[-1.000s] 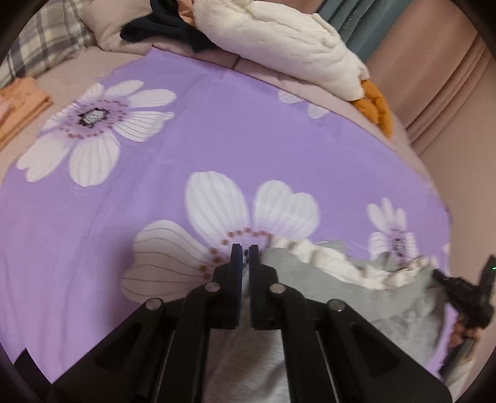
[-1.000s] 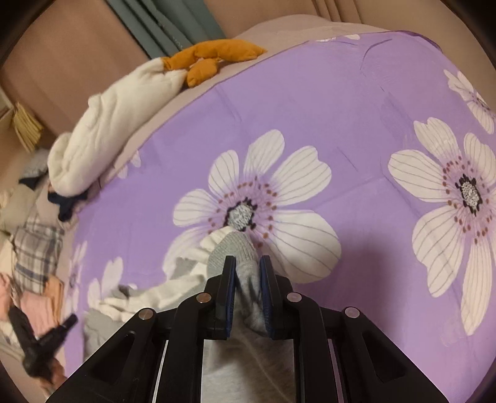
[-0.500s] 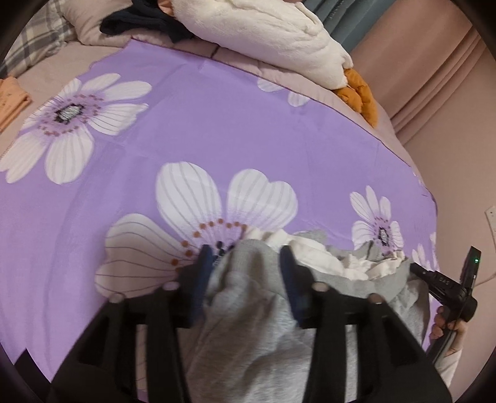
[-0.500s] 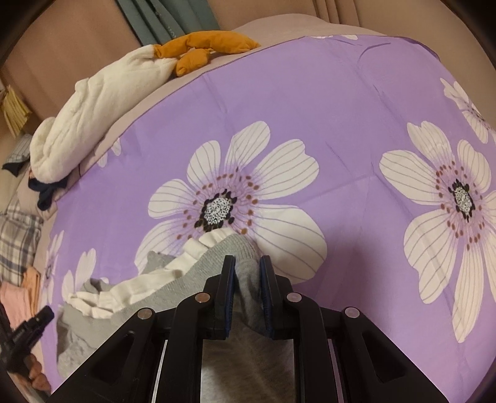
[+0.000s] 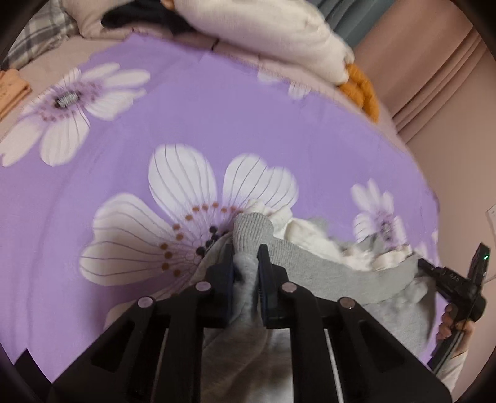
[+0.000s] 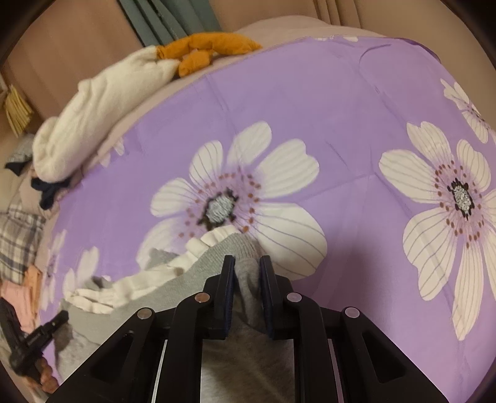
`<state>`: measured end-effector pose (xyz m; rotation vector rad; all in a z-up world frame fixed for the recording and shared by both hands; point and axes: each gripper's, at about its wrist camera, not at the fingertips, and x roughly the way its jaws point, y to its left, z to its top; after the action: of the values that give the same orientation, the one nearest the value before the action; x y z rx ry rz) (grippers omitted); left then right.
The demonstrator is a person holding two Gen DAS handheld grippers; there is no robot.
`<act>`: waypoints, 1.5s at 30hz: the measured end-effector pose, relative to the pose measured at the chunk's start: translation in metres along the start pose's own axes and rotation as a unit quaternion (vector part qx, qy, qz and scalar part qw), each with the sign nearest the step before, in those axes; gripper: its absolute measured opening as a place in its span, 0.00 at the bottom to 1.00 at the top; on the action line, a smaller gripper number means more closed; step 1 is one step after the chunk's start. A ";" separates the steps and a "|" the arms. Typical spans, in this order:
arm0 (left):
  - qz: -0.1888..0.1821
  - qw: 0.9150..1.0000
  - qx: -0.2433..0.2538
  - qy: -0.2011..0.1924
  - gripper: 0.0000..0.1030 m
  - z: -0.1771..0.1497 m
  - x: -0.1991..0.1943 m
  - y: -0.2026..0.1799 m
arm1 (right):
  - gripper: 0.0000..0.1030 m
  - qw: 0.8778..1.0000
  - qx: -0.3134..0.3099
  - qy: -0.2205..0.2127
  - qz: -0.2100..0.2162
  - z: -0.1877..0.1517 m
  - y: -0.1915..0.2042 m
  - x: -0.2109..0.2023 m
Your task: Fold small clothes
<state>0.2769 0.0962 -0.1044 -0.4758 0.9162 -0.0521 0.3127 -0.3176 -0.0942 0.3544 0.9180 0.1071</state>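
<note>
A small grey garment (image 5: 325,263) with a ribbed band and white ruffle trim (image 5: 310,235) lies bunched on the purple flowered bedspread (image 5: 217,124). My left gripper (image 5: 245,257) is shut on one ribbed corner, and the cloth sticks up between its pads. In the right wrist view, my right gripper (image 6: 246,266) is shut on the other ribbed corner of the grey garment (image 6: 192,272). The band stretches between the two grippers, with the ruffle (image 6: 124,285) along it. Each view shows the other hand-held gripper at its edge.
A white plush cushion (image 5: 272,34) with orange parts (image 5: 359,90) lies along the bed's far edge, with dark clothes (image 5: 139,18) beside it. Plaid cloth (image 6: 18,229) and folded pink and orange clothes (image 6: 21,291) sit off to the side. A pink wall (image 5: 449,93) borders the bed.
My left gripper opened, slid over the grey ribbed corner and closed on it. My right gripper kept its grip and stayed in place.
</note>
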 end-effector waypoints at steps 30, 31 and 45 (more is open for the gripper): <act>0.020 0.999 -0.027 0.011 0.78 -0.032 -0.035 0.015 | 0.66 0.997 -0.025 -0.032 -0.062 -0.030 0.010 -0.036; 0.018 0.999 -0.026 0.013 0.79 -0.038 -0.039 0.015 | 0.72 0.997 -0.024 -0.036 -0.059 -0.034 0.010 -0.042; -0.024 0.995 -0.077 0.051 0.85 -0.108 -0.042 0.022 | 0.79 0.998 0.063 -0.011 -0.006 -0.117 -0.022 -0.060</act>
<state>0.1638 0.0861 -0.1373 -0.6427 1.0123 -0.0505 0.1824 -0.3227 -0.1211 0.4669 0.9070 0.0337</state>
